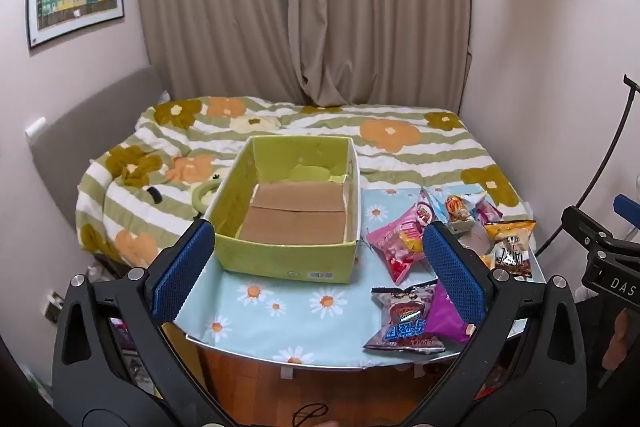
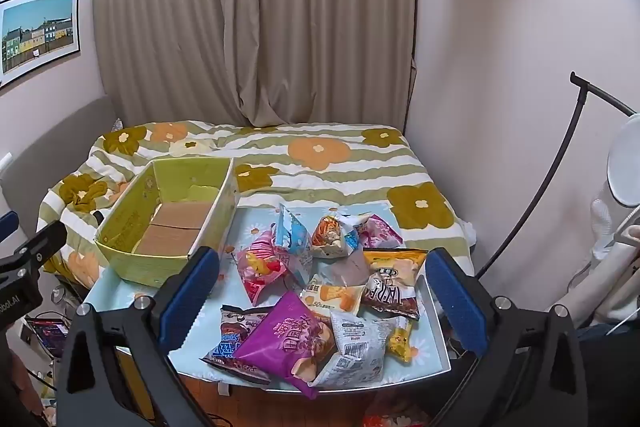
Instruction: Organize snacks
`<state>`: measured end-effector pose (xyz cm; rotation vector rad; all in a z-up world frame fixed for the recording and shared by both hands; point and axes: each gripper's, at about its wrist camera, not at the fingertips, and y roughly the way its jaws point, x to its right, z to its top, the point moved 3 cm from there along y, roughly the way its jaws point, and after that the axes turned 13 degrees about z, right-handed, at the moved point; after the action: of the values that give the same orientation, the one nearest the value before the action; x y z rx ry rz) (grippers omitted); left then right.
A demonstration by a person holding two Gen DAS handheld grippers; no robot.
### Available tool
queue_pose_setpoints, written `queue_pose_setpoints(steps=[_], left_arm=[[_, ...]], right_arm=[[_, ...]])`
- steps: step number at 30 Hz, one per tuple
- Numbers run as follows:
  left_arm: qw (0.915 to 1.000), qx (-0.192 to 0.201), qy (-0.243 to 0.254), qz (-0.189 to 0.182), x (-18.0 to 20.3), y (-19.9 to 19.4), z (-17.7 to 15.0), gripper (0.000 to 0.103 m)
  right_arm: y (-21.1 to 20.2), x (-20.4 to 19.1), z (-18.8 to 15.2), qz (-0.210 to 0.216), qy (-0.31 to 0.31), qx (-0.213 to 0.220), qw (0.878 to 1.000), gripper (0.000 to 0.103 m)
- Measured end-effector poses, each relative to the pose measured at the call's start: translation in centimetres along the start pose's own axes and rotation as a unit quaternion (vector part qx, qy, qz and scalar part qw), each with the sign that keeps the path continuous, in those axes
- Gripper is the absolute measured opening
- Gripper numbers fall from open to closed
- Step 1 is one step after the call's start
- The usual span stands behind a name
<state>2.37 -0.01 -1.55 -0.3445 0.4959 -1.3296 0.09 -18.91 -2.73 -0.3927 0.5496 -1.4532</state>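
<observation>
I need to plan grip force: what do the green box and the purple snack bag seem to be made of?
Green box: likely printed cardboard, matte; bare brown flaps show on its floor. Purple snack bag: seemingly thin plastic film, glossy, with creases and a puffy shape.

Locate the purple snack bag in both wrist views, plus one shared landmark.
Left wrist: purple snack bag at lower right, partly hidden behind that gripper's right-hand blue finger.
Right wrist: purple snack bag at bottom centre, fully visible at the table's near edge.
Shared landmark: green cardboard box, empty.
</observation>
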Motion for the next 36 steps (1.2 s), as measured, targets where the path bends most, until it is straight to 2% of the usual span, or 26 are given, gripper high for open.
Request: queue_pose_setpoints(steps=[1,36], left_arm=[[0.9999,-0.010,-0.003,-0.001,-0.12,0.24,0.02,0.103],[0.9998,-0.007,0.002,-0.016,0.61,0.52,-0.06,0.103]], right_arm=[[0.01,0.00,0.00,0.002,0.000,-0.003,1.000,0.103],[-0.03,-0.12,0.21,0.002,0.003,0.001,1.000,0.103]])
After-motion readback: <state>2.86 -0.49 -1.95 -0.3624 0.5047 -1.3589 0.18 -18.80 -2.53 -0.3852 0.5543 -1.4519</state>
